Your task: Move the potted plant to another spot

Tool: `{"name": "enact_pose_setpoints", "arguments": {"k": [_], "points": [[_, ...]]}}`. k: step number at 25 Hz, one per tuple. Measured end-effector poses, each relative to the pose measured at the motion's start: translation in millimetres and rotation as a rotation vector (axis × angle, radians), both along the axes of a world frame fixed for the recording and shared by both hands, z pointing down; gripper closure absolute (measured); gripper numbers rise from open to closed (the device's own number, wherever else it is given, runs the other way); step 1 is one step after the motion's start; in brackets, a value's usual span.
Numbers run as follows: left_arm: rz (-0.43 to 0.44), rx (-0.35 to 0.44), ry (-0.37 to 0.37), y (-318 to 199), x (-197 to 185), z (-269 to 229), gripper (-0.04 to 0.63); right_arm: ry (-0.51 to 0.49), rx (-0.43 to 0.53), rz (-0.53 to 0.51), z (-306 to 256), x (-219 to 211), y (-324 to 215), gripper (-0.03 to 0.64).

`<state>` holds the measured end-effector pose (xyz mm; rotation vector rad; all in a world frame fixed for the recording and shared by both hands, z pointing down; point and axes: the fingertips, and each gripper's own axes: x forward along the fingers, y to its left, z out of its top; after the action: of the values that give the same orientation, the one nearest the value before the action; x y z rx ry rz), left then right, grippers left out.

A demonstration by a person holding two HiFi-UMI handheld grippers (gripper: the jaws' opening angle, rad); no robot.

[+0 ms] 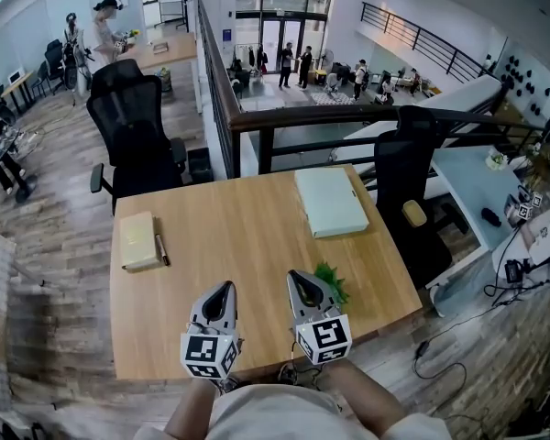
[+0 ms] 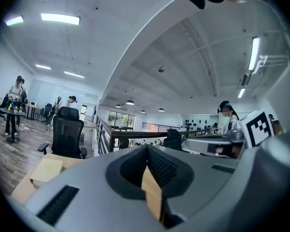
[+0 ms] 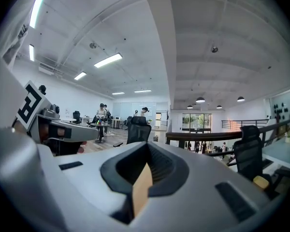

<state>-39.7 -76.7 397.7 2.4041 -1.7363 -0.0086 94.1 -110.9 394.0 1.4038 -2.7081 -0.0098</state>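
Potted plant with small green leaves [image 1: 331,282] is sitting on the light wooden surface [image 1: 238,227], just beside the right tool [image 1: 294,276], off its right side and lower down. The pot is hidden behind that tool, so I only get leaves. Both tools are pressed together with nothing pinched: the right one is closed tight, and the left tool [image 1: 226,287] looks the same in its own view. As for the step, this fits either end of the job: hands parked ahead of a grab, or backed off with the plant already set in its new spot. I can't pick one, so no call on the next move. Both hands sit close to the person's body, side by side above the near edge, pointing forward about level.
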Motion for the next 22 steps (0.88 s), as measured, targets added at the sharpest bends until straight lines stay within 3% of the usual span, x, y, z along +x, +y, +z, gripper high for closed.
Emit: {"name": "enact_pose_setpoints", "arguments": {"k": [11, 22], "points": [[-0.022, -0.006, -0.007, 3.8, -5.4, 1.7, 0.584, 0.044, 0.036, 0.042, -3.2, 13.8, 2.0, 0.614], [0.009, -0.009, -0.028, 11.0, 4.0, 2.8, 0.584, 0.040, 0.038, 0.058, -7.6, 19.2, 8.7, 0.614]]}}
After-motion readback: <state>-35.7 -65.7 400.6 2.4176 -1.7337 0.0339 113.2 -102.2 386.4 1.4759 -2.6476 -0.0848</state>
